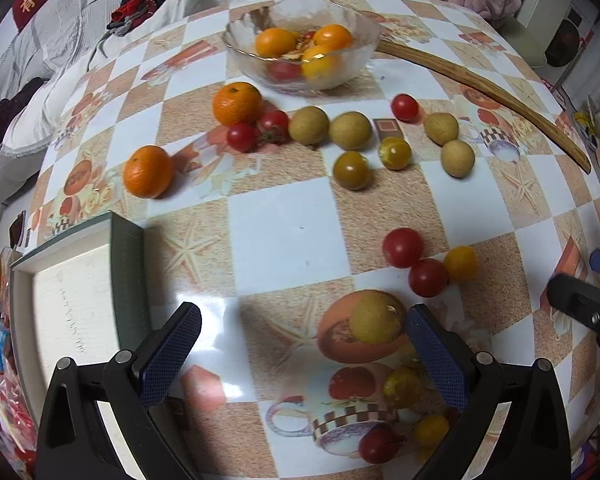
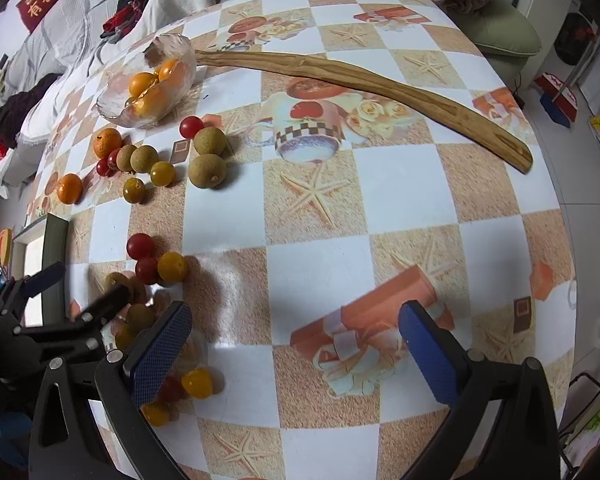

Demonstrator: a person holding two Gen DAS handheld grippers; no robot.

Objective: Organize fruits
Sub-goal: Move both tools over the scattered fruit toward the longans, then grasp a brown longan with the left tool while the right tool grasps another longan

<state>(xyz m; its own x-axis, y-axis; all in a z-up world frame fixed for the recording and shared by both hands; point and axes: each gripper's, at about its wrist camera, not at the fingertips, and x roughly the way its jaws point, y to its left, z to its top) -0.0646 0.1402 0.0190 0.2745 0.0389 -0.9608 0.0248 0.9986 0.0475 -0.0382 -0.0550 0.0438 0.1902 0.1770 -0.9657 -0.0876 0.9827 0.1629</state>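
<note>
While my left tool (image 1: 302, 344) hangs released over the bench (image 1: 284, 236), a tan longan (image 1: 374, 318) lies just inside its right finger; it is round, showing no long axis. My right tool (image 2: 296, 344) gapes over bare cloth. Oranges sit in the glass bowl (image 1: 352, 40); the wooden stick (image 2: 380, 84) points bowlward.

The left tool (image 1: 302, 338) hangs low with its blue pads spread wide apart. The right tool (image 2: 296, 334) sits beside it, likewise spread wide, gripping nothing
</note>
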